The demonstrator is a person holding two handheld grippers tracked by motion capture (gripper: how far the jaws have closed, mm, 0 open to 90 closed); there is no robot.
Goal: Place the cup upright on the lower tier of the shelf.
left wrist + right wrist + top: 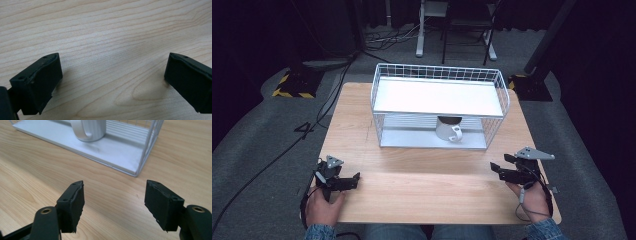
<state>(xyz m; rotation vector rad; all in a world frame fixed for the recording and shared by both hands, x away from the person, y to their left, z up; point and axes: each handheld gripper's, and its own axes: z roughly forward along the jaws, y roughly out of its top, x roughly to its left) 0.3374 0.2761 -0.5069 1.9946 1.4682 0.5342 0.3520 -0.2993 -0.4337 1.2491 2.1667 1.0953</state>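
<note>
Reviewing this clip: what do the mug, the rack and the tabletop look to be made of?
Mug: likely glazed ceramic, white with a soft sheen. Rack: white-coated metal wire, thin grid bars, flat matte shelves. Table: pale wood or wood-look laminate; printed grain can't be ruled out.

Left gripper (354,179) is held low at near left, jaws spread wide. Right gripper (498,170) is held at near right, jaws likewise spread.

Wooden table (412,195) carries a white wire rack (439,107).
</note>
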